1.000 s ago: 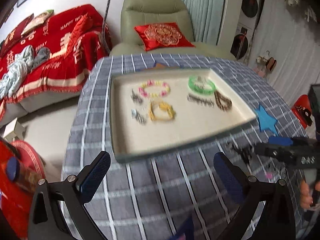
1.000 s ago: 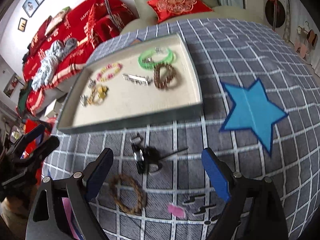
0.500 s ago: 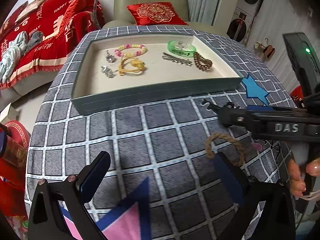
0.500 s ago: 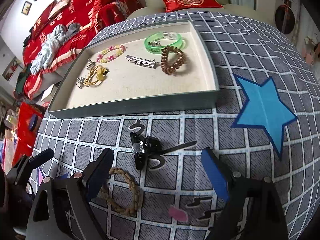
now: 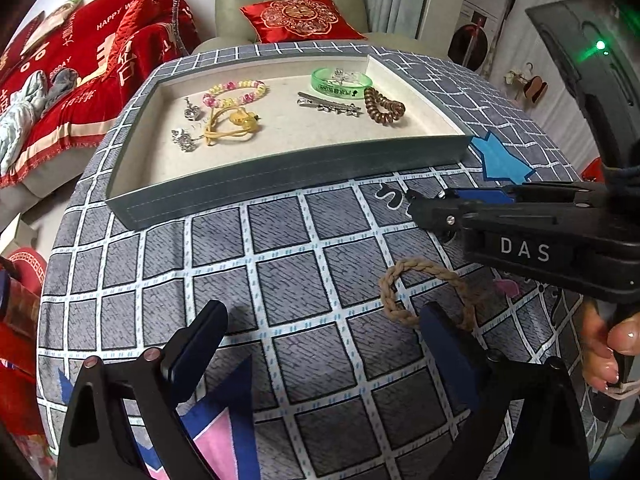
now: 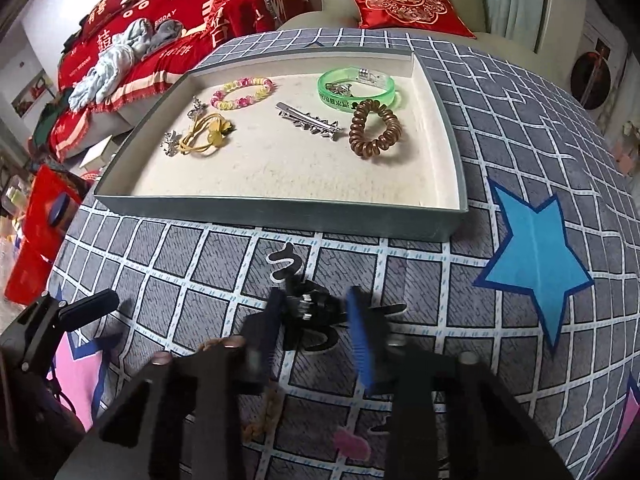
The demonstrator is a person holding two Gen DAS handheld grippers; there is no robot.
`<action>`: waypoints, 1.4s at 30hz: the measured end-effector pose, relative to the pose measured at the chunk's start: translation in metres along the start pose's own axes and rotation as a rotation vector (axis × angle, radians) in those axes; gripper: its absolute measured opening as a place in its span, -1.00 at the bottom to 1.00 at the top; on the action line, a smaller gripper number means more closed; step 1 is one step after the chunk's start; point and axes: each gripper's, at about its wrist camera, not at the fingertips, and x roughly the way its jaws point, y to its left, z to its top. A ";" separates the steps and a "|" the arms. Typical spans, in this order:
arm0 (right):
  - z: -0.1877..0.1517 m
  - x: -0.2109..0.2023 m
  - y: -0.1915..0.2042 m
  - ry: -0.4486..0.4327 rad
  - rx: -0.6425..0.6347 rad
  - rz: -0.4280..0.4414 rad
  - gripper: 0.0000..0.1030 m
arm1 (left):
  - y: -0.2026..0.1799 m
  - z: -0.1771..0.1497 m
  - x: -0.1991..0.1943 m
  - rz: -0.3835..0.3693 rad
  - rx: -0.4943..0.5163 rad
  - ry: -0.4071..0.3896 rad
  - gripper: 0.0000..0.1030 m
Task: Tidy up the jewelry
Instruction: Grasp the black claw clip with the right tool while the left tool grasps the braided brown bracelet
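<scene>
A grey tray (image 6: 276,212) with a cream lining holds a pink-yellow bead bracelet (image 6: 244,92), a green bangle (image 6: 356,88), a brown coil tie (image 6: 374,128), a silver clip (image 6: 308,122), a yellow tie (image 6: 206,136) and silver earrings. In front of it a black hair claw (image 6: 310,306) lies on the checked cloth. My right gripper (image 6: 316,330) has its fingers closed in on both sides of the claw, which still rests on the cloth. A braided tan ring (image 5: 424,296) lies beside it. My left gripper (image 5: 324,344) is open and empty above the cloth; its right finger overlaps the ring.
The round table (image 5: 280,280) has a grey checked cloth with a blue star (image 6: 536,256) right of the tray. A red-covered sofa (image 5: 60,72) and an armchair with a red cushion (image 5: 296,16) stand behind the table.
My right gripper has gone down over the black hair claw and its fingers have closed in around it. My left gripper has drawn back and slightly left.
</scene>
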 end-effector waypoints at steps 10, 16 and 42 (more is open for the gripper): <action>-0.006 -0.011 -0.023 -0.027 0.092 0.031 -0.46 | -0.018 0.006 0.008 0.016 0.065 0.005 0.85; -0.010 -0.021 -0.032 -0.049 0.124 0.038 -0.46 | -0.030 0.004 0.009 0.015 0.114 0.006 0.81; -0.021 -0.059 -0.037 -0.118 0.180 0.049 -0.46 | -0.014 0.008 -0.024 -0.147 0.073 -0.055 -0.57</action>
